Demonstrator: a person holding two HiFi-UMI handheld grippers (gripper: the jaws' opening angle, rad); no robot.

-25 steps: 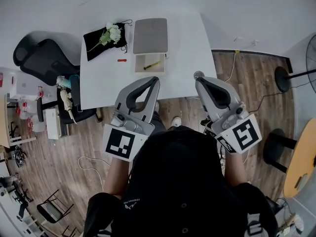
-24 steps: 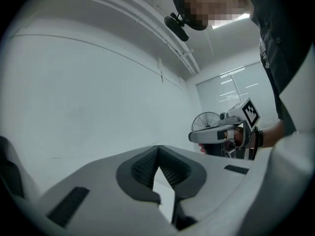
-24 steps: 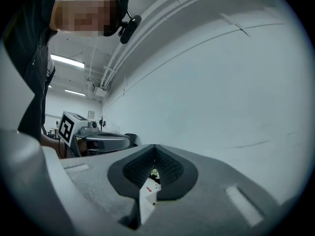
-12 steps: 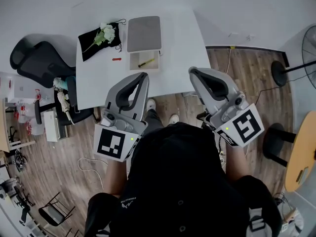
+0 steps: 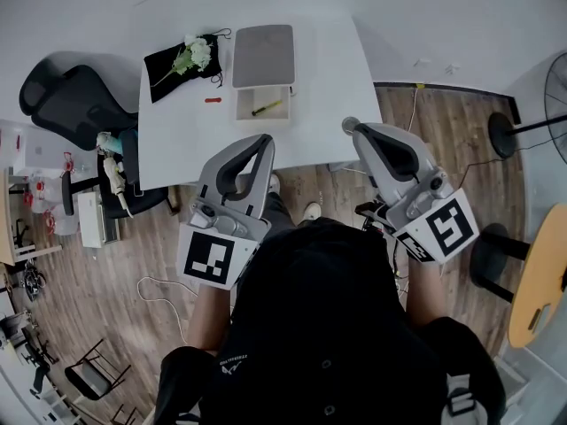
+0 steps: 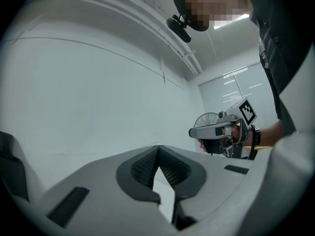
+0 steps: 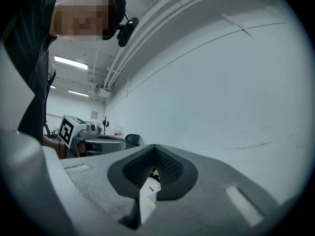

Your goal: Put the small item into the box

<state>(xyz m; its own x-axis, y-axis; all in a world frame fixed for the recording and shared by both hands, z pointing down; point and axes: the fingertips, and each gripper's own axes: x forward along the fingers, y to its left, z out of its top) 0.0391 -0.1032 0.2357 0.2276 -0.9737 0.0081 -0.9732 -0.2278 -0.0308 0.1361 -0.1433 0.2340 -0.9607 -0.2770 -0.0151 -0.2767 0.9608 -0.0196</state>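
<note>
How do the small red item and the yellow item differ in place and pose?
The small red item lies on the bare white table, left of the box. The yellow item lies inside that open box. In the head view the red one lies about level, while the yellow one lies slanted. Both are small, slim and untouched.

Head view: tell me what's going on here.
A person holds the left gripper and right gripper up near the edge of the white table, both shut and empty. The small red item lies on the table beside the open box, untouched. A yellowish item already lies in the box.
</note>
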